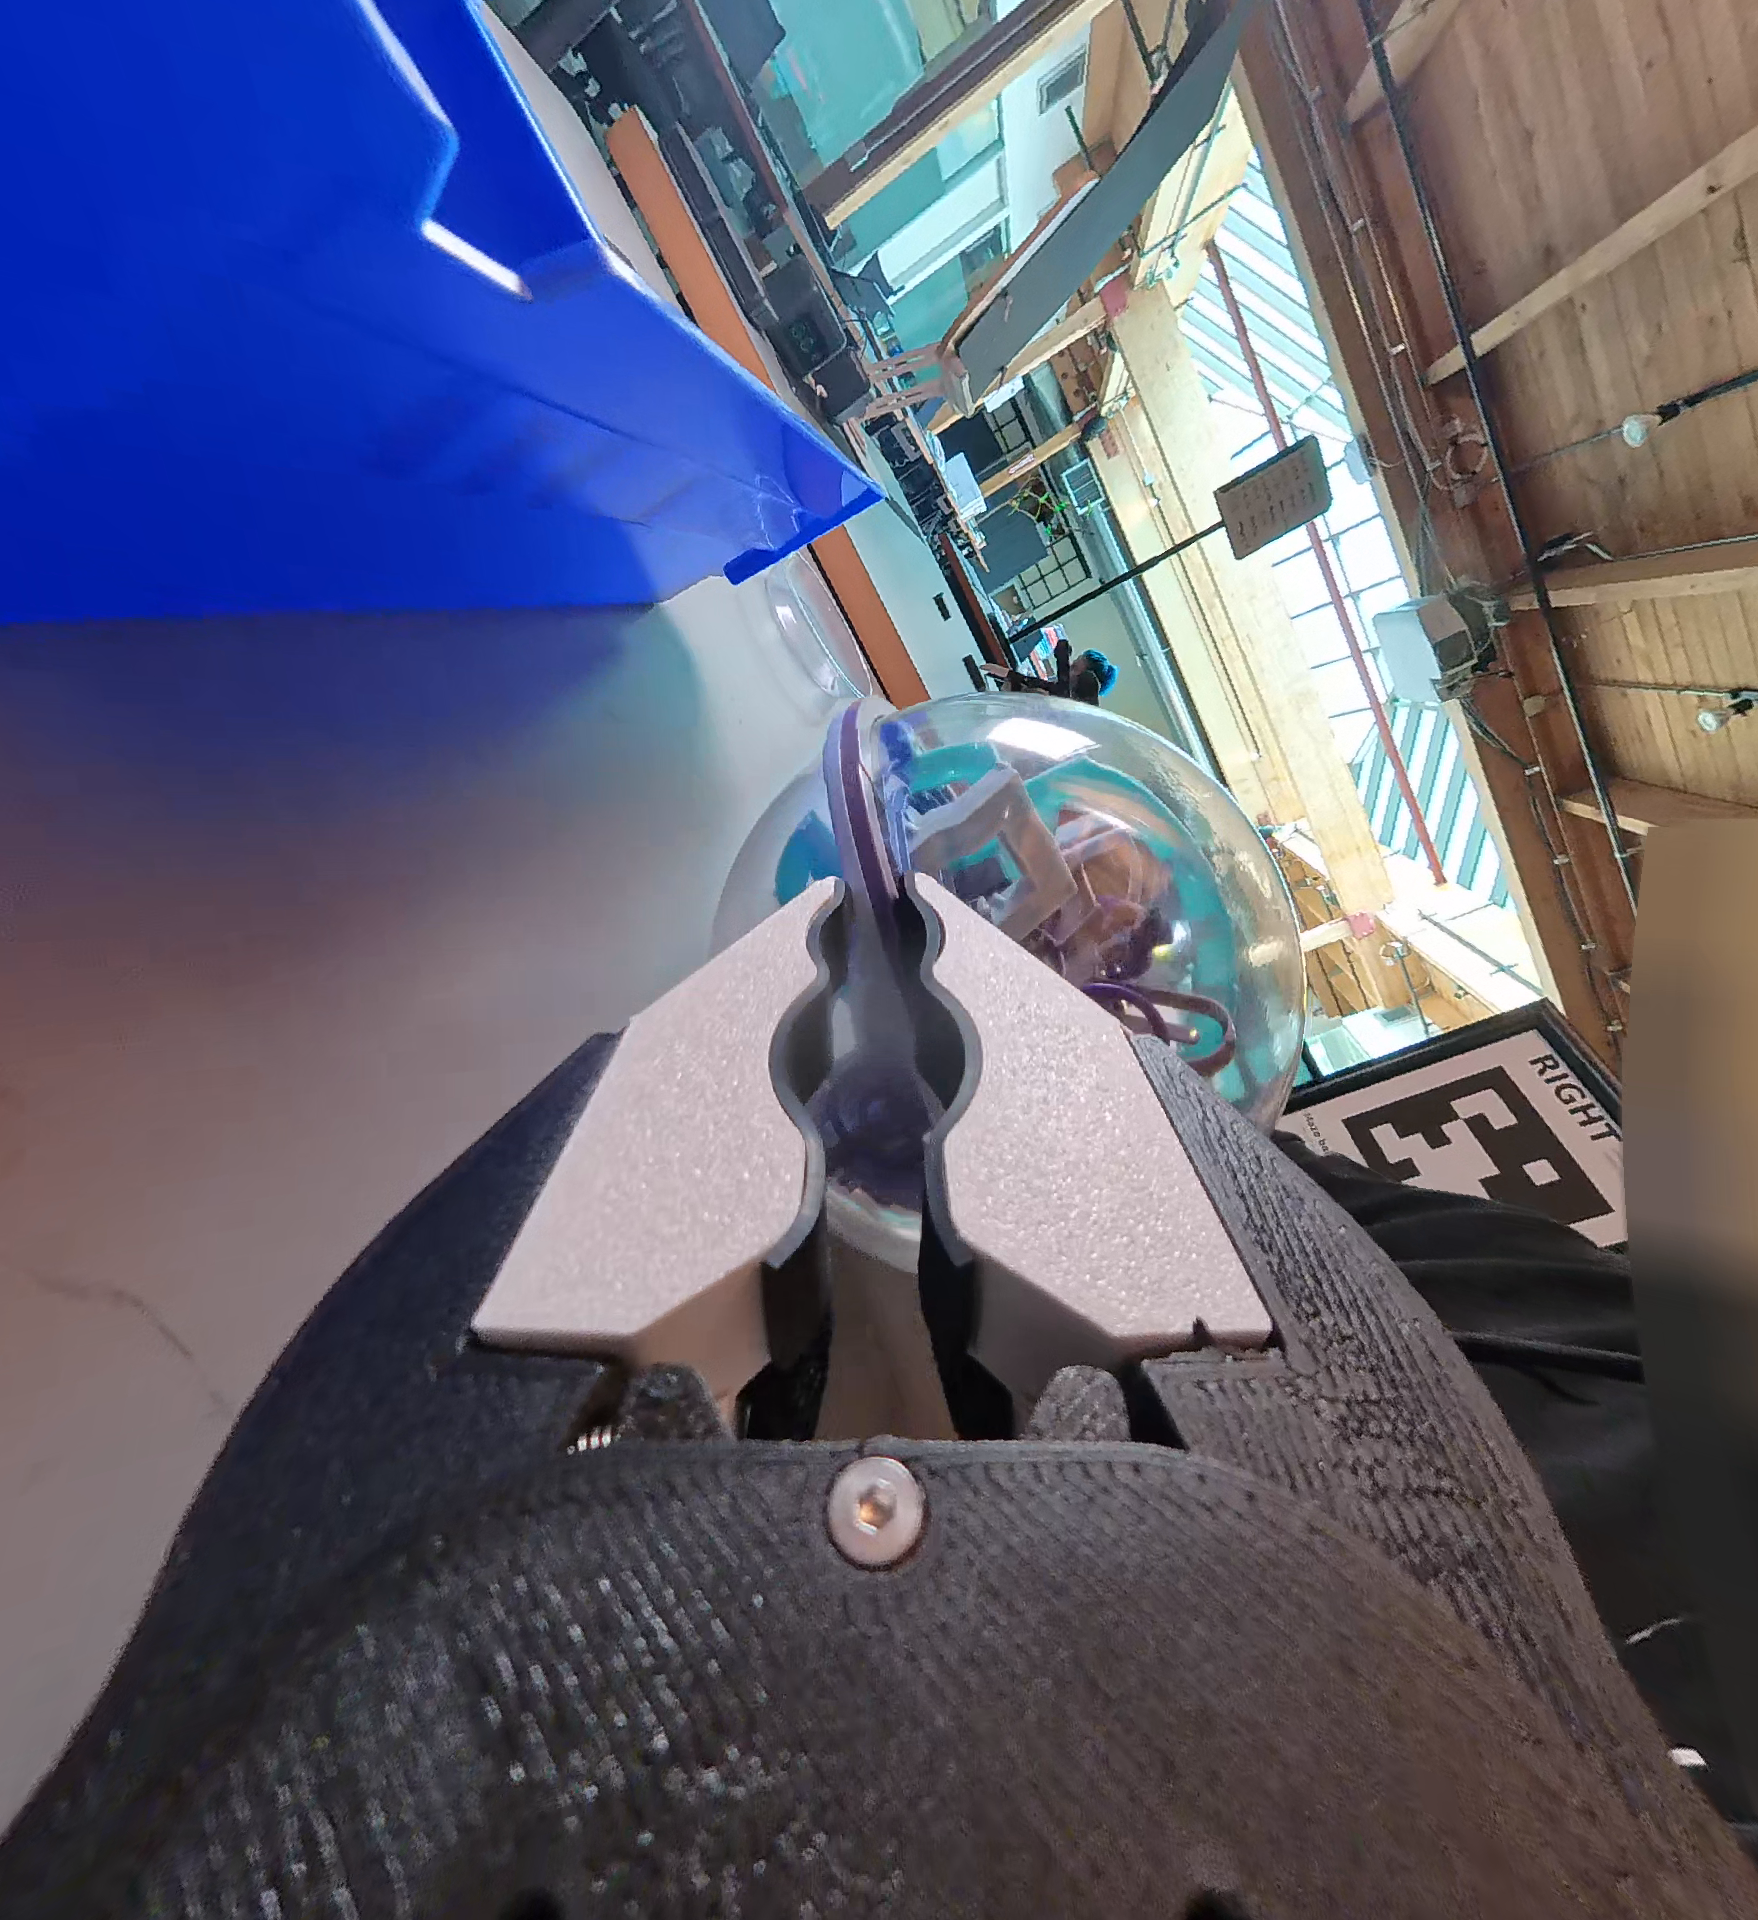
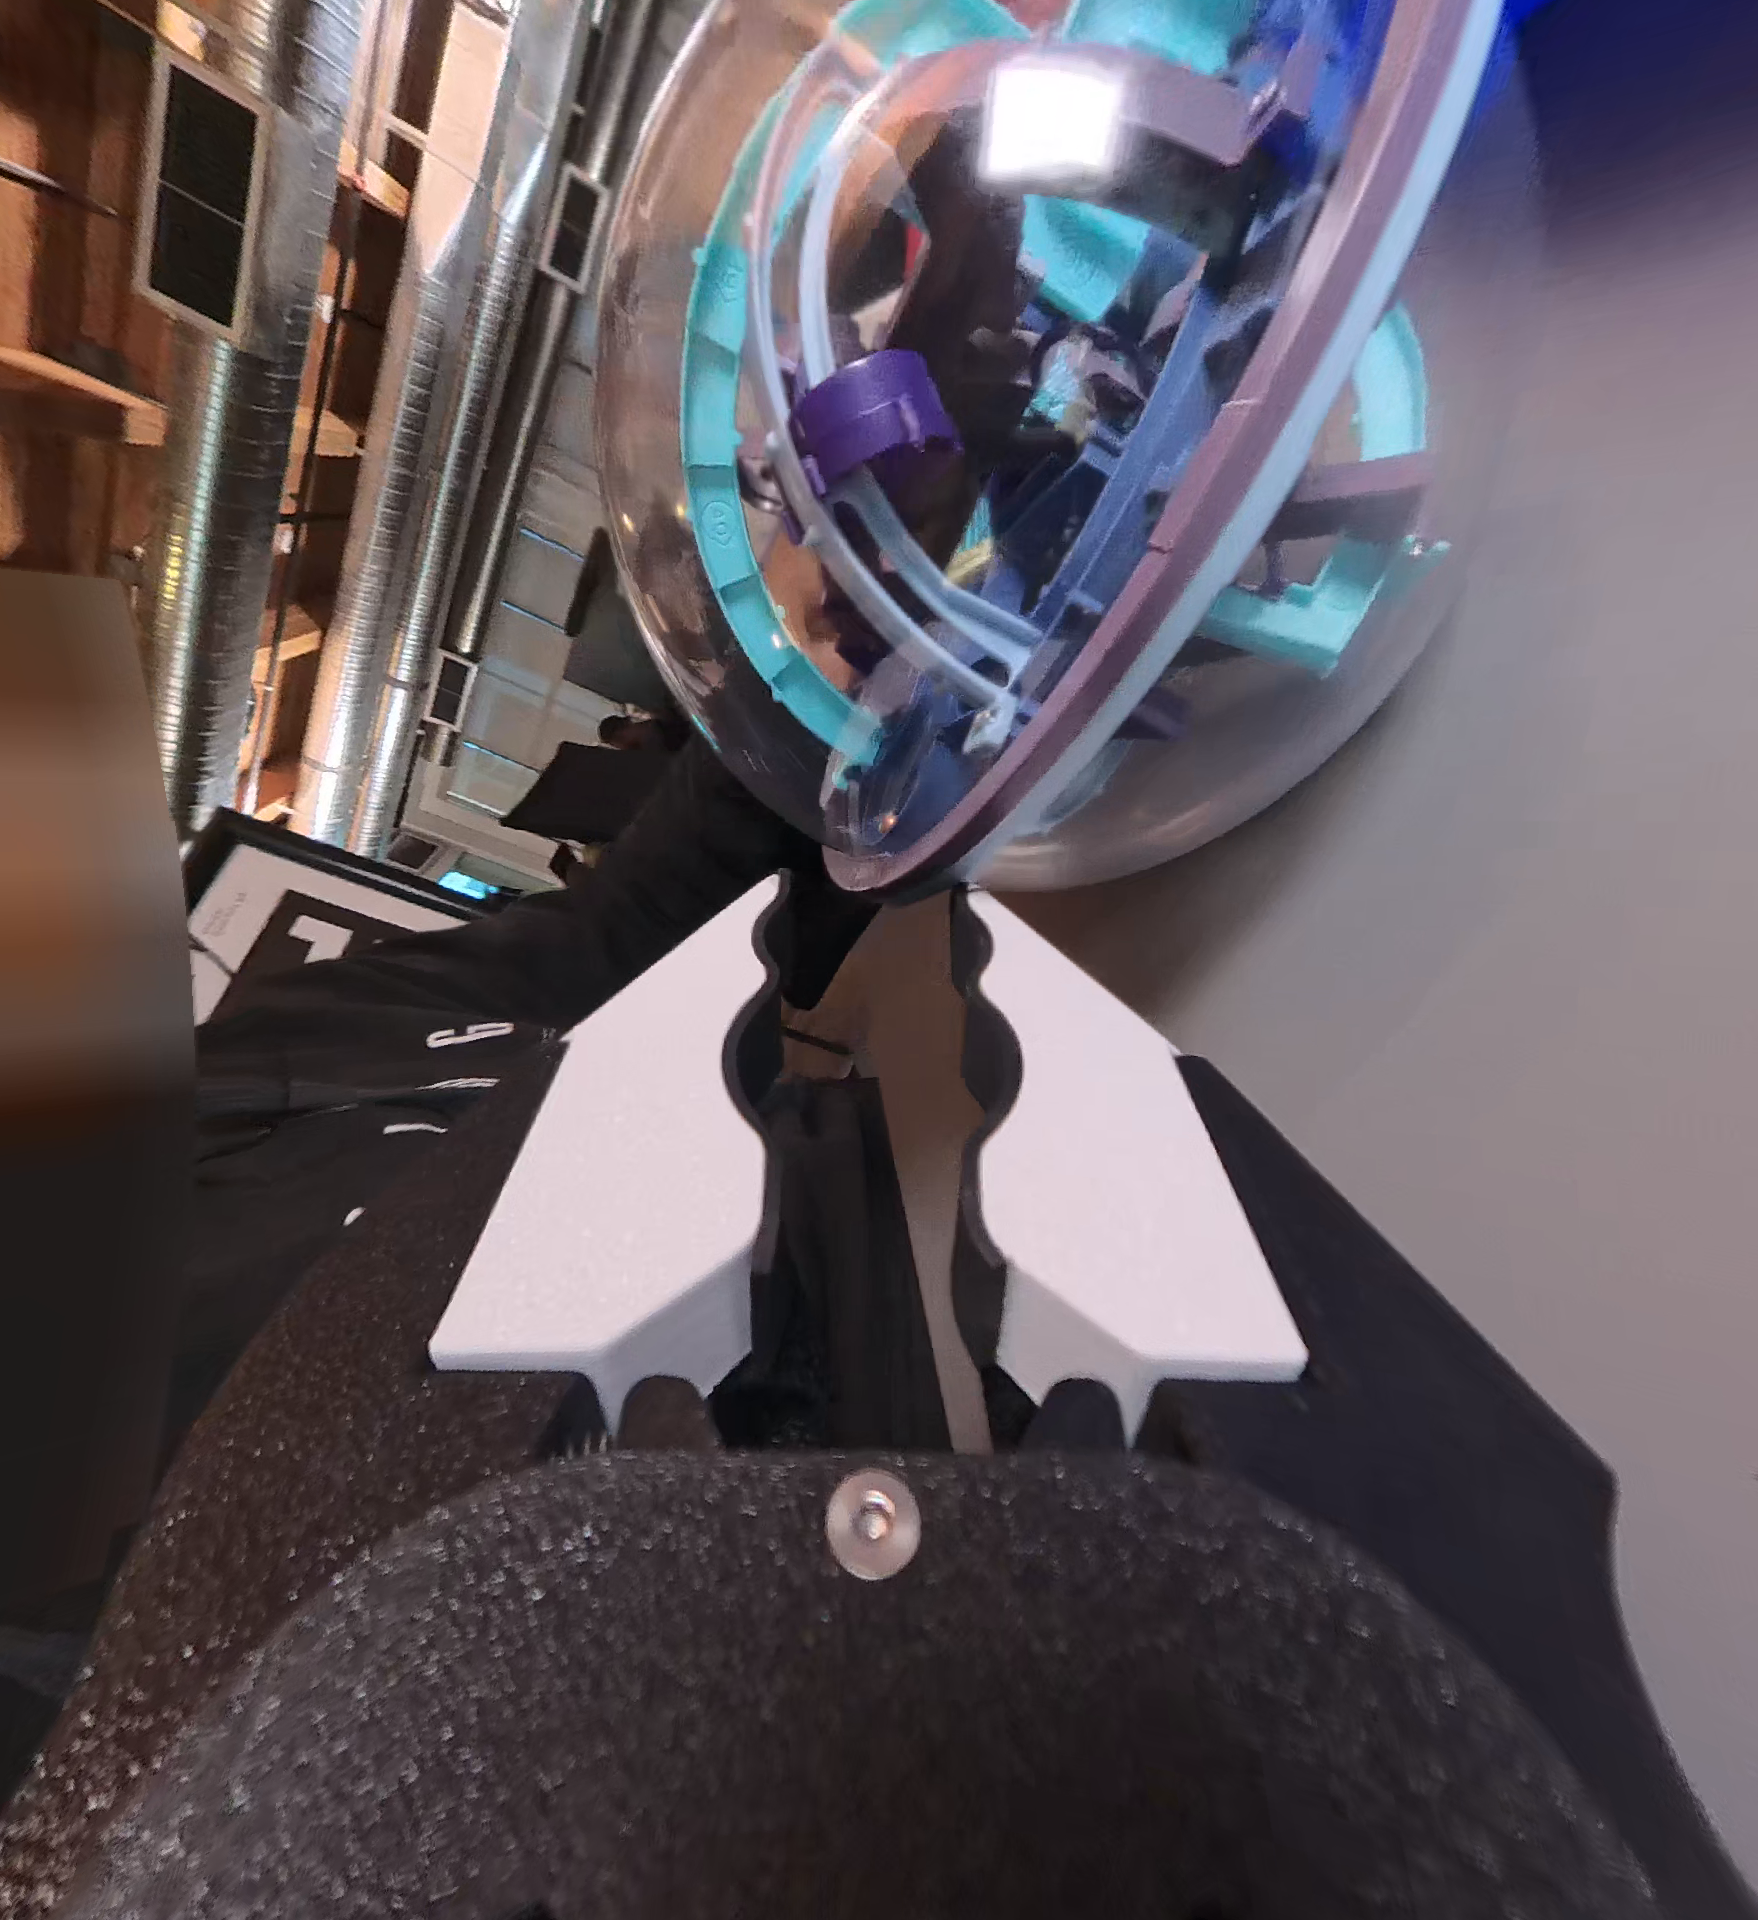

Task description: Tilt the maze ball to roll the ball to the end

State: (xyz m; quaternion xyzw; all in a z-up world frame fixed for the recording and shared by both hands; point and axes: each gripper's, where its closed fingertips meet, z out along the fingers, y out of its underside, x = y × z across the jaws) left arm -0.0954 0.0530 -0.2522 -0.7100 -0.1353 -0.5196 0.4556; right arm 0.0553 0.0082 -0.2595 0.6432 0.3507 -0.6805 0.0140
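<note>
Left wrist view gives us the biggest thing first: the blue bin (image 1: 262, 312), standing on the grey bench (image 1: 231, 1039) just beyond the maze ball (image 1: 1062, 883). The ball is lifted off the bench, rolled well over. Our left tool (image 1: 873, 914) is clenched on the ball's purple equator rim (image 1: 859, 810), which runs down into the narrow gap between its jaws. In the right wrist view the maze ball (image 2: 1010, 416) fills the top, and our right tool (image 2: 870, 914) meets the lower end of that rim (image 2: 1218, 520); its jaws stand a little apart, and we cannot tell whether they pinch. We judge the tilting step underway. We cannot pick out the small ball inside, so next we should find it, then tilt slowly along its track.
</note>
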